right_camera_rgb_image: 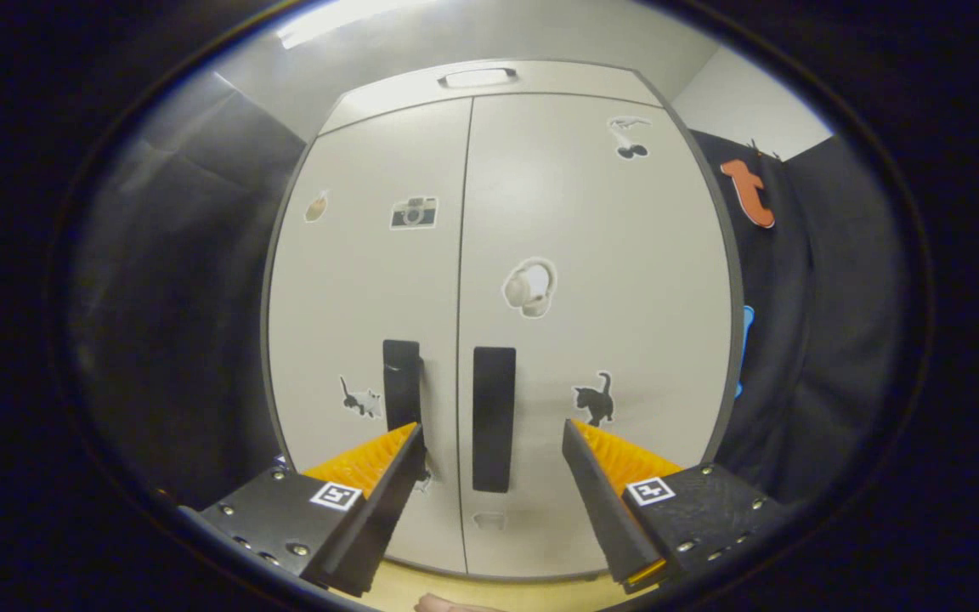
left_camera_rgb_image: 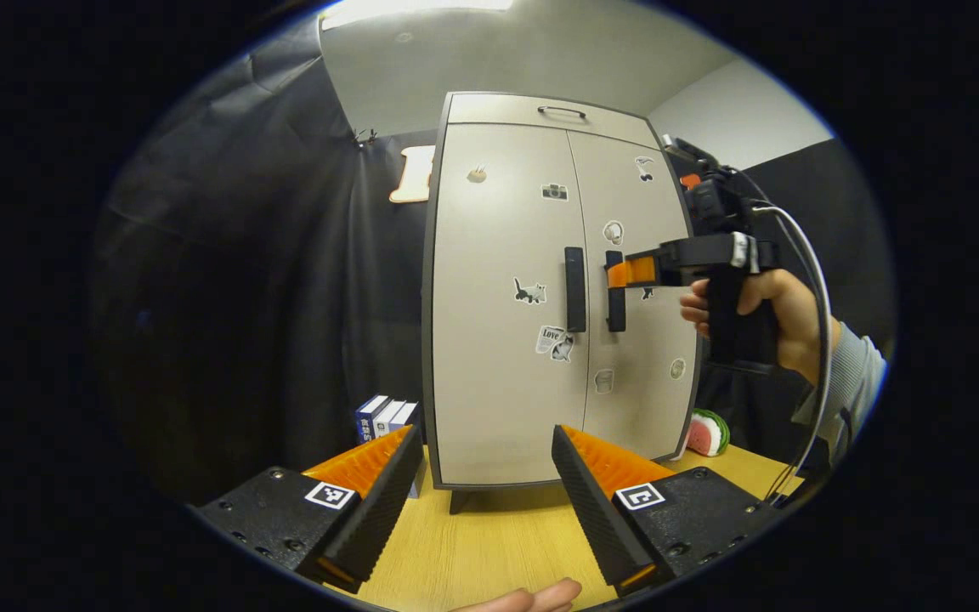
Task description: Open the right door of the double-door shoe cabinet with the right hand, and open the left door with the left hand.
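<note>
The beige double-door shoe cabinet [left_camera_rgb_image: 506,280] stands on the wooden table with both doors closed and stickers on them. Two dark vertical handles sit side by side at the middle seam: the left door's handle [left_camera_rgb_image: 574,289] and the right door's handle [left_camera_rgb_image: 615,293]. My left gripper [left_camera_rgb_image: 485,438] is open, held back from the cabinet and low before the left door. A hand holds my right gripper [left_camera_rgb_image: 630,272] at the right handle. In the right gripper view, my right gripper [right_camera_rgb_image: 492,429] is open with the right handle [right_camera_rgb_image: 494,416] between its fingers; the left handle [right_camera_rgb_image: 402,382] is just beside the left finger.
Several books [left_camera_rgb_image: 387,416] stand at the cabinet's left foot and a watermelon-slice toy [left_camera_rgb_image: 708,432] lies at its right. The wooden table [left_camera_rgb_image: 489,544] stretches in front. A drawer with a handle [left_camera_rgb_image: 562,110] tops the cabinet. Black cloth hangs on both sides.
</note>
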The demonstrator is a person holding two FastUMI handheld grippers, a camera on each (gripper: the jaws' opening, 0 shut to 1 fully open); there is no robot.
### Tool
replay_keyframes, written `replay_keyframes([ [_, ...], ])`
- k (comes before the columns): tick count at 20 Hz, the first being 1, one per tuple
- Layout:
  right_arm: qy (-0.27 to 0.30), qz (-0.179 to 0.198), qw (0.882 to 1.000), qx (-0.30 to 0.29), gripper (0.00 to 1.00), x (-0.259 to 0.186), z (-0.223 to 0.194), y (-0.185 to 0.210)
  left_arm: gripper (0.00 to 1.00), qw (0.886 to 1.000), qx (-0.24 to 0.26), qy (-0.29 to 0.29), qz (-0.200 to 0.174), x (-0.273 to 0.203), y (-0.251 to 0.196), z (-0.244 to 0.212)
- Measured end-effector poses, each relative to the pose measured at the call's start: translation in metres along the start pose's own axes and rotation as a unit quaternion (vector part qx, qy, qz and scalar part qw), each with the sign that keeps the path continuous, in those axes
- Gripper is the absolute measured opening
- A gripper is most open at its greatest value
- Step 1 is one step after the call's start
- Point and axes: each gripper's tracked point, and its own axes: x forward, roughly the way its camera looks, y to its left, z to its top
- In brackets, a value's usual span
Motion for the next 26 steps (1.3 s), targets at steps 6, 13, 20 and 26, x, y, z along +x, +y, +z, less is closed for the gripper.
replay_keyframes([
  [6,0.009,-0.021,1.000,-0.004,0.86,0.044,-0.011,-0.006,0.96,1.000,0.002,0.003,-0.004,-0.011,0.006,-0.007],
  [13,0.010,-0.036,0.999,0.016,0.37,0.061,-0.013,0.001,0.96,1.000,-0.007,0.018,0.011,-0.007,0.017,-0.018],
  [20,0.017,-0.039,0.999,0.014,0.23,0.054,-0.013,-0.002,0.96,0.999,-0.024,0.037,0.019,-0.016,0.009,-0.024],
  [26,0.006,-0.031,0.999,0.030,0.23,0.039,-0.012,-0.002,0.96,0.999,-0.010,0.029,0.027,-0.041,0.005,-0.013],
])
